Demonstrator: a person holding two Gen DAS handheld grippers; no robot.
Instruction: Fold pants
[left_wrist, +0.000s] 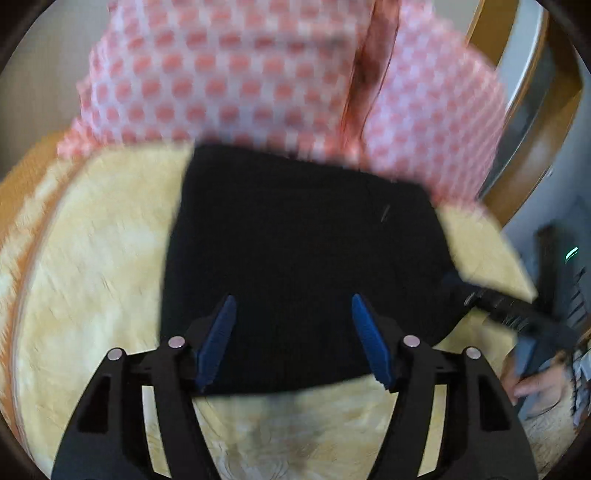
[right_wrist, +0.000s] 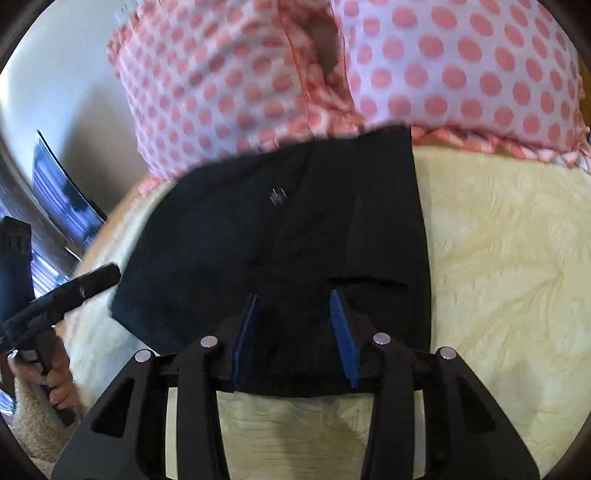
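The black pants (left_wrist: 295, 258) lie folded in a compact rectangle on the pale yellow bedspread (left_wrist: 92, 277). They also show in the right wrist view (right_wrist: 295, 240). My left gripper (left_wrist: 293, 306) is open, its blue pads above the near edge of the pants, holding nothing. My right gripper (right_wrist: 295, 301) is open over the near edge of the pants, empty. The right gripper also shows at the right edge of the left wrist view (left_wrist: 502, 306). The left gripper shows at the left of the right wrist view (right_wrist: 66, 295).
A pillow with pink dots (left_wrist: 240, 74) lies against the far edge of the pants; it also shows in the right wrist view (right_wrist: 443, 66). A wooden headboard (left_wrist: 535, 129) curves at the right. The bedspread (right_wrist: 498, 277) spreads to either side.
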